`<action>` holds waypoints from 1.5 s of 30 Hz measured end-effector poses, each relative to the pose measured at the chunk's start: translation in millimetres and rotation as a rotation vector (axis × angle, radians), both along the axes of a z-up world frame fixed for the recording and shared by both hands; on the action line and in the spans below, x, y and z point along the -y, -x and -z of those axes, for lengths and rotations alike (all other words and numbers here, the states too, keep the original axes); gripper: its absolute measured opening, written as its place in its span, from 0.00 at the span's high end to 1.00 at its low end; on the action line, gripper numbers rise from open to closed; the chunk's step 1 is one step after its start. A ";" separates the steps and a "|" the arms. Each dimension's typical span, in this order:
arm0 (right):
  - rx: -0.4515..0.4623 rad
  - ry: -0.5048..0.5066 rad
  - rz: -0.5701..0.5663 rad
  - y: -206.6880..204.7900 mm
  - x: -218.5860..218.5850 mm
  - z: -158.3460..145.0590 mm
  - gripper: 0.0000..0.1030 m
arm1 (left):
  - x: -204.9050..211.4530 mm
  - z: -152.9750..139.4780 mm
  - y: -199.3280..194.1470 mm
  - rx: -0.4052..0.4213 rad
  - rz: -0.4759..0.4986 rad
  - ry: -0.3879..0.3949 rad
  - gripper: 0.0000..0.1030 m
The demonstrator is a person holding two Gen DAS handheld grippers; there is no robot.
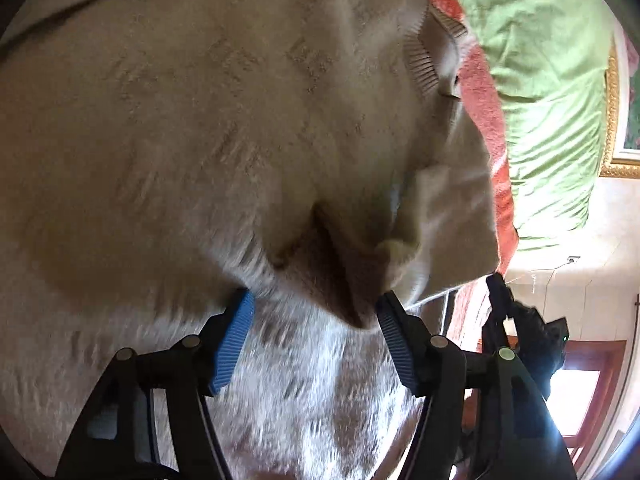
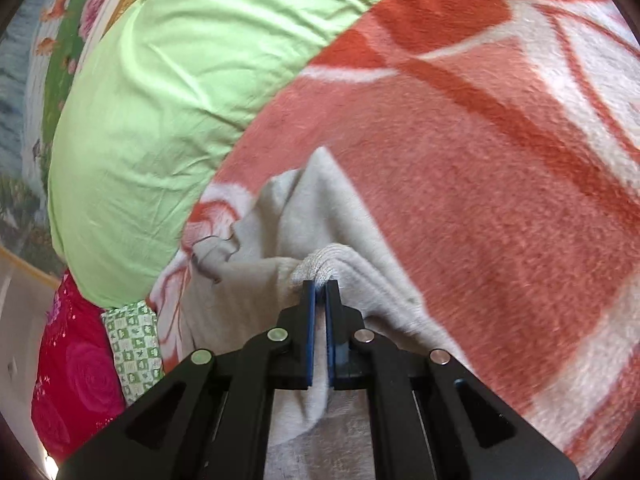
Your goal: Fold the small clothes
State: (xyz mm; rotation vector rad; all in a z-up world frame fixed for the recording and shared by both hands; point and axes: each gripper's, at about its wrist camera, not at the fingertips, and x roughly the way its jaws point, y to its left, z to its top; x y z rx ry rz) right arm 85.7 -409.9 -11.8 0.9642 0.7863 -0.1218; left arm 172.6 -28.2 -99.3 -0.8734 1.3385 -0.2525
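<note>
Bedding surrounds the work: a coral-and-white fleece blanket (image 2: 480,184) covers the bed, a light green pillow (image 2: 160,112) lies at its far side, and a gold-framed picture (image 1: 614,120) hangs beyond. In the right wrist view a magenta rose-print cloth (image 2: 76,372) and a green-checked cloth (image 2: 134,348) sit at the lower left, beside the pillow.

A cream knitted sweater (image 1: 200,120) lies on the blanket and fills nearly all of the left wrist view. Its ribbed neckband (image 1: 424,56) sits toward the pillow end, so the garment's length appears to run toward the pillow. The knit is fuzzy, with a faint woven-in pattern, and one part is folded over into a deep crease near the left gripper (image 1: 316,332). That gripper's blue pads stand wide apart, hovering close over the fabric; whether they touch it is unclear.

The right gripper (image 2: 319,284) is pinched tight on a bunched ribbed edge of the sweater, with fabric draping away on both sides.
</note>
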 end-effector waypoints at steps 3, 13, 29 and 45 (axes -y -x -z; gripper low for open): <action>-0.030 -0.049 0.004 1.1 3.4 8.3 0.95 | 6.9 4.6 -14.4 0.016 0.005 -0.028 0.37; -0.093 0.125 -0.051 -13.8 -1.2 -8.0 0.93 | 7.2 -19.9 -27.3 0.165 0.074 -0.084 0.83; -0.180 0.358 -0.195 -80.2 -9.9 2.6 0.92 | -81.2 -104.9 -53.5 0.385 0.054 -0.238 0.85; -0.235 0.372 -0.141 -71.5 1.1 31.7 0.92 | -97.1 -55.1 -38.3 0.229 0.067 -0.336 0.53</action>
